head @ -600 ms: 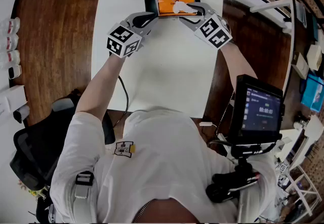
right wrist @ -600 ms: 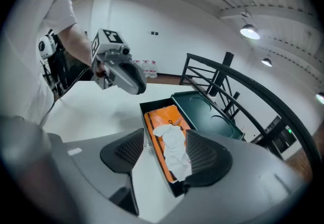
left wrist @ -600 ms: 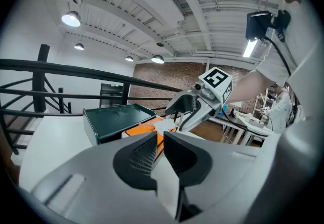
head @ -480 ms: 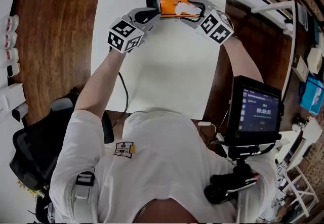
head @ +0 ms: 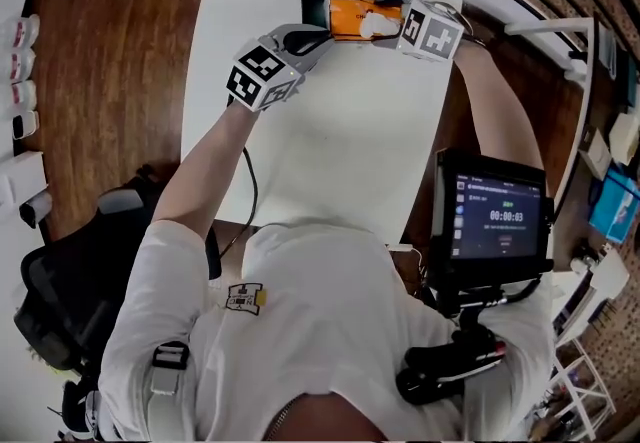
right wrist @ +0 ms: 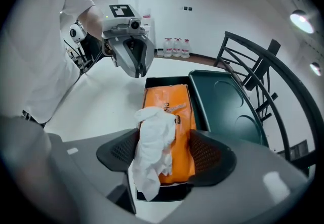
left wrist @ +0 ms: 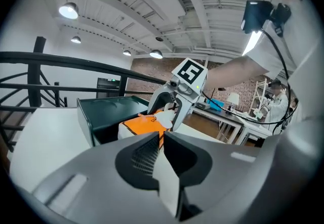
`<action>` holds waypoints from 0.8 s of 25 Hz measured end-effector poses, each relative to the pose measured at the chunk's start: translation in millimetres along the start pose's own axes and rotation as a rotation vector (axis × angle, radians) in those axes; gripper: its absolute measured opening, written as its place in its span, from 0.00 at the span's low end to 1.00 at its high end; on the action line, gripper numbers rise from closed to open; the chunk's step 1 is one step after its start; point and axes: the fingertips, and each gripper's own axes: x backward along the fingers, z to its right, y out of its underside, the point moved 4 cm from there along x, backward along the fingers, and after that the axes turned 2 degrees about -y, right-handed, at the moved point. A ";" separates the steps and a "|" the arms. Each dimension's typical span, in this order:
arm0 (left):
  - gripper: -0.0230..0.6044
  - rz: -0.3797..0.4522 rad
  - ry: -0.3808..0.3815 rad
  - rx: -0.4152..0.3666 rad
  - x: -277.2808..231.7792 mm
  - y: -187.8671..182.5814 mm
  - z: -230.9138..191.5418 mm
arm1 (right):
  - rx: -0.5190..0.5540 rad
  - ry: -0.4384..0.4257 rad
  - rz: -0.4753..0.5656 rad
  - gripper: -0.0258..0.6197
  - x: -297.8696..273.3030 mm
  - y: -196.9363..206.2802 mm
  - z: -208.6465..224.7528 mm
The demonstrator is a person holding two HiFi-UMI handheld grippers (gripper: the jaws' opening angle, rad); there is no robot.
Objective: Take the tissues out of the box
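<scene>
White tissue (right wrist: pixel 152 139) between right gripper (right wrist: pixel 166 154) wide-apart jaws; left gripper (left wrist: pixel 161 153) jaws together.

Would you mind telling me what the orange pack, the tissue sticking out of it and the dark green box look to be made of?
The orange pack looks like thin plastic film, with a slight sheen and soft edges. The tissue is soft white paper, matte and crumpled into folds. The dark green box is probably rigid moulded plastic, smooth and faintly glossy.
</scene>
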 end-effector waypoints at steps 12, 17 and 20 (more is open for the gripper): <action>0.05 0.019 -0.019 -0.028 3.1 -11.9 5.5 | -0.036 0.032 0.062 0.44 26.2 -3.4 4.7; 0.05 0.024 -0.025 -0.051 11.2 -23.9 19.2 | -0.037 0.111 0.102 0.42 60.7 -11.3 -8.6; 0.05 0.026 -0.026 -0.088 23.4 -33.4 36.3 | -0.018 0.175 0.144 0.42 90.6 -21.1 -31.6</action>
